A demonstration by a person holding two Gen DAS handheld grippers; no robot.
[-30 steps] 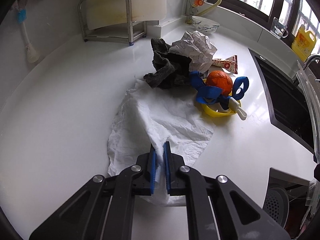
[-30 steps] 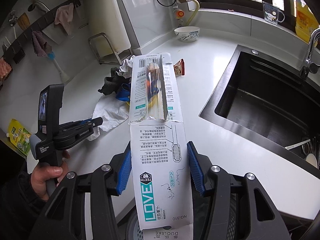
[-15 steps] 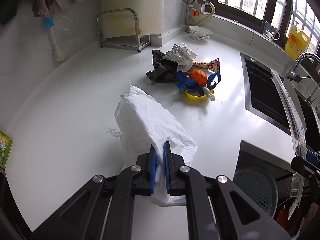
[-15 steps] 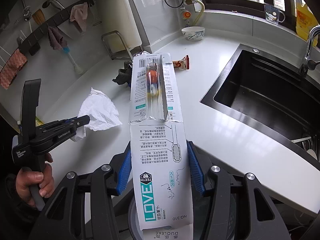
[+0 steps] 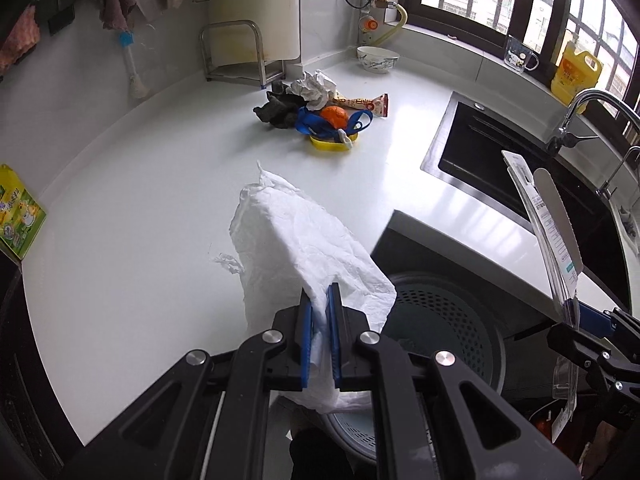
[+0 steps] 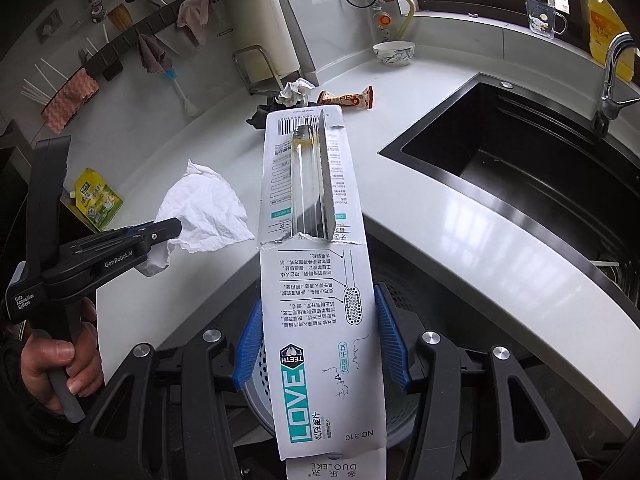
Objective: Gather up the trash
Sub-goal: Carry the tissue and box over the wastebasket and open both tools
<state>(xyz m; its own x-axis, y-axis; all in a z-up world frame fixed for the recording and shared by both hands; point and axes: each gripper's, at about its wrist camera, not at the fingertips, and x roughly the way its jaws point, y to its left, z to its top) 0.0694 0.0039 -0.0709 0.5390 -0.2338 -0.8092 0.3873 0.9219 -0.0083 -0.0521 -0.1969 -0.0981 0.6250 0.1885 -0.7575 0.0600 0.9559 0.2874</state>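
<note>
Below the left gripper, whose fingers are pressed together on a corner of the crumpled white tissue, sits the perforated trash bin off the near edge of the white surface, so the tissue hangs out over the rim, probably ready to be dropped. From the right wrist view, the right gripper pinches the toothbrush package across its width above the same bin, its long axis pointing away toward the far litter pile, barcode end farthest.

A home kitchen: white counter, black sink, faucet, hanging dishcloths.
</note>
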